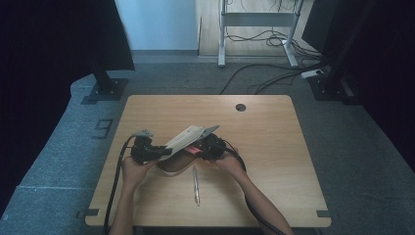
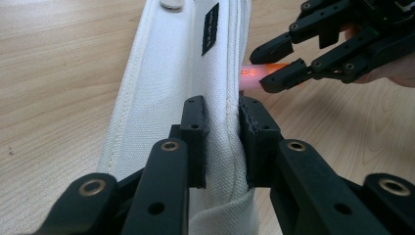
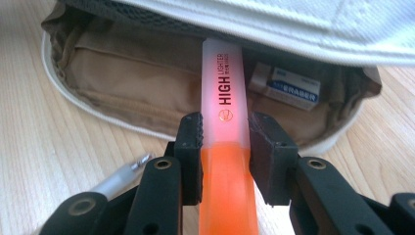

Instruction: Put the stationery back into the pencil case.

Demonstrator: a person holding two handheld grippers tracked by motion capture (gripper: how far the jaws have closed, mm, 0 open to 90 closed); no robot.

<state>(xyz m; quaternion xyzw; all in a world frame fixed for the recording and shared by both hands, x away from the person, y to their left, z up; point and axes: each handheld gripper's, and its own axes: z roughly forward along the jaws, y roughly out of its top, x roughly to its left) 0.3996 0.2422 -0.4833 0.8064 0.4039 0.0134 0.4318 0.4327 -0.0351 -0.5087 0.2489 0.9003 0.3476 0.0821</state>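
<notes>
A white fabric pencil case lies open on the wooden table, its lid lifted. My left gripper is shut on the edge of that lid and holds it up. My right gripper is shut on an orange highlighter, whose pale cap end pokes into the case's tan interior. A white eraser lies inside the case at the right. In the left gripper view the right gripper and the highlighter meet the case's side.
A silver pen lies on the table in front of the case, between the person's forearms; its tip lies left of my right jaws. A cable hole sits at the table's far edge. Black stands flank the table.
</notes>
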